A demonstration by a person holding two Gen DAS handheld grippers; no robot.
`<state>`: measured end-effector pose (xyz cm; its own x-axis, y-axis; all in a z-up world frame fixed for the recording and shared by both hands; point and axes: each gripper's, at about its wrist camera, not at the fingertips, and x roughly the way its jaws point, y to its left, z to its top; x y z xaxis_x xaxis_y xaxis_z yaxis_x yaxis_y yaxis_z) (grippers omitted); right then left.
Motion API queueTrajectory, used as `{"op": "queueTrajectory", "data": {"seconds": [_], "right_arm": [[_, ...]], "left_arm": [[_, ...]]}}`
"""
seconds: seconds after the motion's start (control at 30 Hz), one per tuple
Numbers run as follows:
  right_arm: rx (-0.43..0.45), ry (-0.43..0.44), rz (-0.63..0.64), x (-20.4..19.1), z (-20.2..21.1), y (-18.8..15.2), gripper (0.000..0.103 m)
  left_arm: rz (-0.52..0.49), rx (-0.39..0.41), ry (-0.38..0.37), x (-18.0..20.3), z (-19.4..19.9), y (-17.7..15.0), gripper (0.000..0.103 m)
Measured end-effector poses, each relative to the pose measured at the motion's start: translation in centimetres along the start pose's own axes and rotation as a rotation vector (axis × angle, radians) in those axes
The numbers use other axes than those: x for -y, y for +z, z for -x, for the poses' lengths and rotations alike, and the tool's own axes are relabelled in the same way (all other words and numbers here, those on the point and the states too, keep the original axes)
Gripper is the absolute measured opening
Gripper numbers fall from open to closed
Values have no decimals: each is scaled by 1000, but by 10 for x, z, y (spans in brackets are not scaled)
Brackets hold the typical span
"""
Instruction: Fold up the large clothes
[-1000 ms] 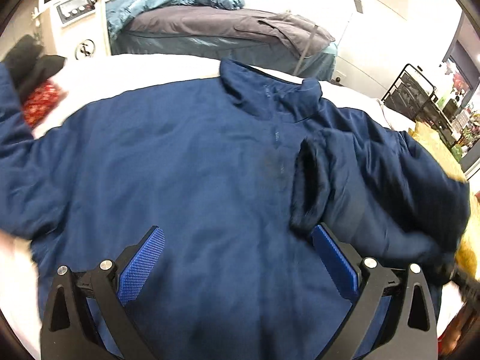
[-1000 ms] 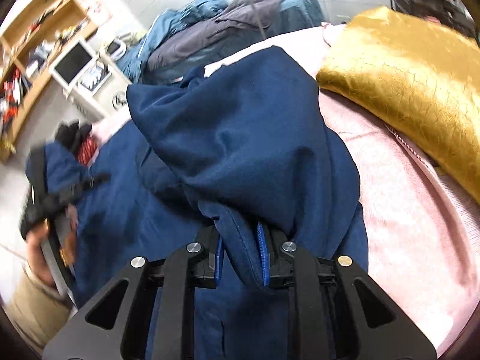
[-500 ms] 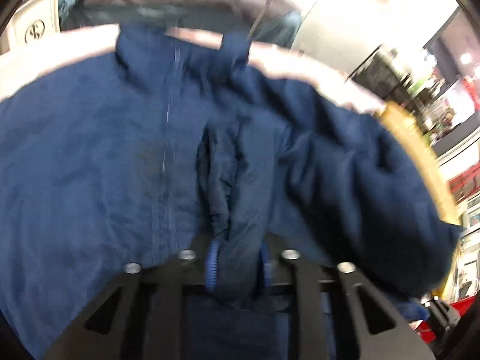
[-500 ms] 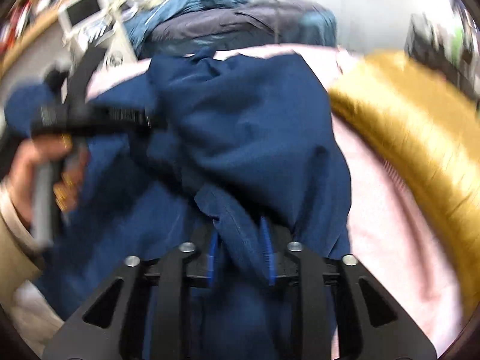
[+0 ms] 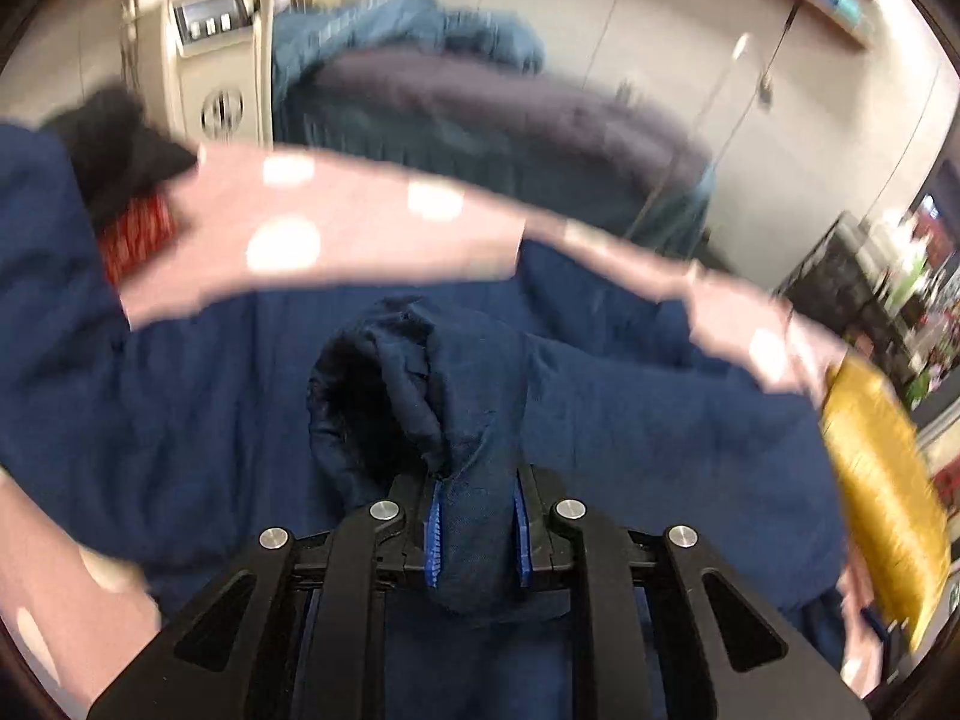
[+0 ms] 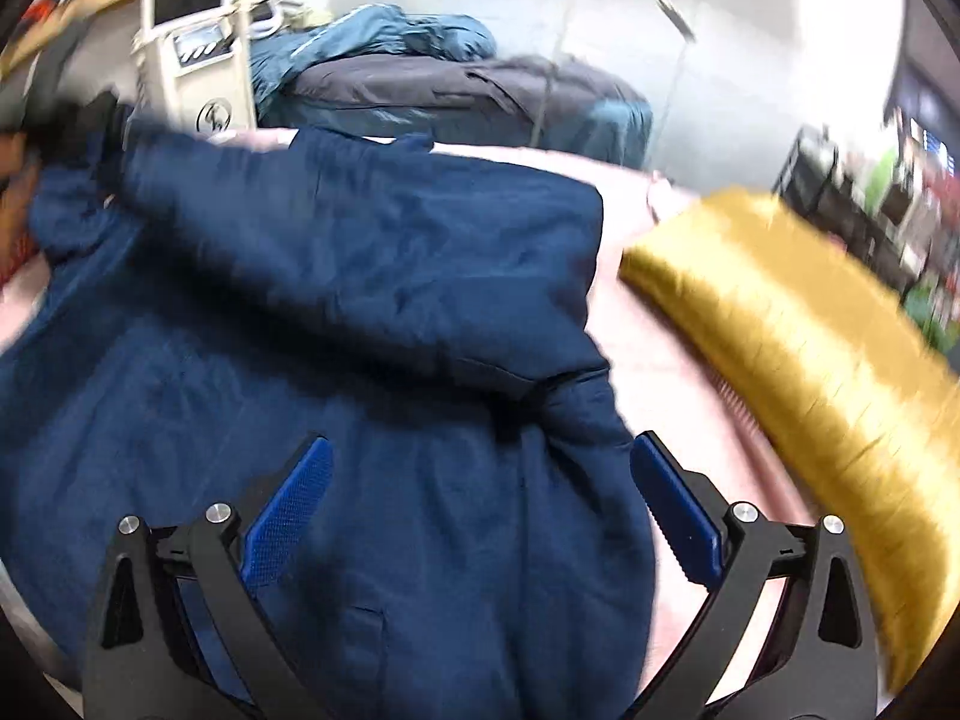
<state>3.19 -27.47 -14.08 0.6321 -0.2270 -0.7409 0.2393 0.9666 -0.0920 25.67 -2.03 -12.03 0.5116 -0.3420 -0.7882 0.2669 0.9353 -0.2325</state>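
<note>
Jacket [image 6: 336,312], navy, large: spread on pink bed [image 6: 672,360] beside gold pillow [image 6: 798,348]. Soft, limp, bulky; likely light, slumps when lifted. Best held at cuff or hem. Left gripper [image 5: 474,531] clenched on sleeve cuff [image 5: 420,384]; right gripper [image 6: 480,516] opening, nothing pinched.

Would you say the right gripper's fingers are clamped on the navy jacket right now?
No, the right gripper has its blue fingers spread wide and opening, with the navy jacket lying loose beneath them.
</note>
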Motion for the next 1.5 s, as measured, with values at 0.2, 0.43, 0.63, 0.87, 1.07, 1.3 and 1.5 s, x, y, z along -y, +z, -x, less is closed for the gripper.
{"op": "queueTrajectory", "data": {"seconds": [0.2,0.43,0.63,0.87,1.07,1.3,1.5], "right_arm": [[-36,78,-149,26,-5,17,98],[-115,212,-413,69,-50,42,98],[-169,191,-518,85,-80,46,24],[-145,118,-433,79,-84,37,17],[-182,60,-418,77,-83,41,44],[46,11,-215,34,-21,64,63],[6,108,44,-40,-38,74,63]], "left_arm": [[-97,-87,101,3,-44,-38,28],[-88,-105,81,-7,-48,-40,34],[-125,-65,107,2,-43,-37,29],[-187,-71,188,22,-60,-32,32],[-225,-81,278,22,-67,-45,62],[18,110,175,-5,8,-32,87],[-143,45,94,44,-4,-39,86]]}}
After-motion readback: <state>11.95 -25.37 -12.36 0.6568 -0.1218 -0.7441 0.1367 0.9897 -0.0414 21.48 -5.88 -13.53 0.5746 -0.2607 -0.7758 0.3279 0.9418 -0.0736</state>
